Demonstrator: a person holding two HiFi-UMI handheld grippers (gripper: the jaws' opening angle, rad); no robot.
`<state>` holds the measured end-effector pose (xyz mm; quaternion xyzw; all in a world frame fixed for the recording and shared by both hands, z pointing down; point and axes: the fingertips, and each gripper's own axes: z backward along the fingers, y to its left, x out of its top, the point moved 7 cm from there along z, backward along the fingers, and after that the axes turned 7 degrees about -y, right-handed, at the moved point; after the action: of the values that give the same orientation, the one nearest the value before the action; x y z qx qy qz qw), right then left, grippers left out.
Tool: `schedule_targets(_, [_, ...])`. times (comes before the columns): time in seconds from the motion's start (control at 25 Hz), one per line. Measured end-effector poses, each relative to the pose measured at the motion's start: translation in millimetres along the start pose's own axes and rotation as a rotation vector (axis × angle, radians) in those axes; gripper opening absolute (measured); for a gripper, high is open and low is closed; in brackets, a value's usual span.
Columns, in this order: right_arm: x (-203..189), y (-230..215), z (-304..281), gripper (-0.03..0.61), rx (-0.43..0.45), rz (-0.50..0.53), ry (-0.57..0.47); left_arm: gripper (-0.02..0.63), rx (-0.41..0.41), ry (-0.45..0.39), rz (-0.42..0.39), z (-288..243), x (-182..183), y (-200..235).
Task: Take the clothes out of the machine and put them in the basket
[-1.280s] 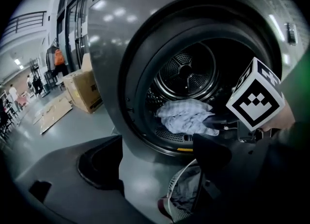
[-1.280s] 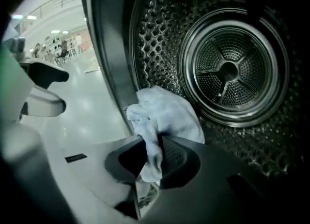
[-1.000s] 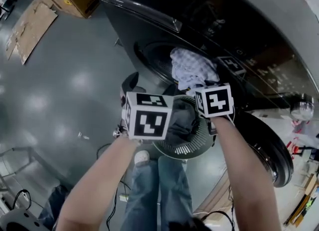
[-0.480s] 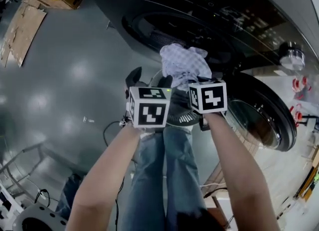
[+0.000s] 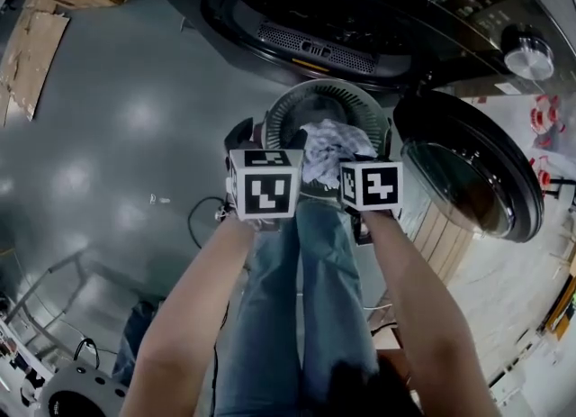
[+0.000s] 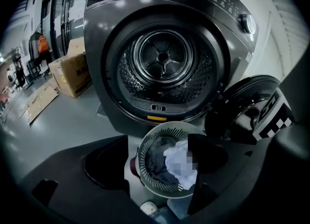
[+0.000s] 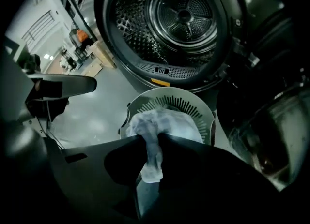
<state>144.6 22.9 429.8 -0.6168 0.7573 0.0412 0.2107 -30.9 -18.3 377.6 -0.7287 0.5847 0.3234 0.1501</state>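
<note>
Firmly closed, right gripper (image 7: 148, 140) pinching pale cloth (image 7: 169, 121)

Pale cloth (image 5: 329, 149) over slotted basket (image 5: 335, 92), dark garment (image 6: 154, 161) inside — machine (image 6: 97, 49) open

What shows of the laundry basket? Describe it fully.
The laundry basket is round, pale and looks plastic, with a wall of upright slots under a plain rim. It stands upright on the grey floor, just before the front-loading machine and beside its swung-open door. Inside lie a dark garment and a pale checked cloth, one end of it pinched by the right gripper.
</note>
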Motion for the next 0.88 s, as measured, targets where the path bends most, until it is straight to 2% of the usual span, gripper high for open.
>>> schedule_targets(0.12, [-8, -4, -5, 0.068, -0.027, -0.096, 0.042, 0.385, -0.006, 0.003, -0.003, 2, -1, 1])
schedule_targets(0.2, [-8, -7, -5, 0.181, -0.063, -0.121, 0.062, 0.385, -0.006, 0.006, -0.002, 5, 0, 0])
schedule_targets(0.24, [-5, -7, -2, 0.192, -0.067, -0.132, 0.051, 0.385, -0.006, 0.008, 0.003, 8, 1, -1])
schedule_targets(0.4, [8, 1, 27, 0.196, -0.031, -0.172, 0.009, 0.385, -0.011, 0.016, 0.014, 35, 9, -9])
schedule_targets(0.64, [24, 19, 84, 0.196, -0.016, -0.145, -0.023, 0.385, -0.003, 0.023, 0.012, 84, 30, -21])
schedule_targets(0.88, [51, 34, 151, 0.198, 0.001, -0.02, -0.066, 0.385, 0.001, 0.004, 0.009, 141, 70, -24])
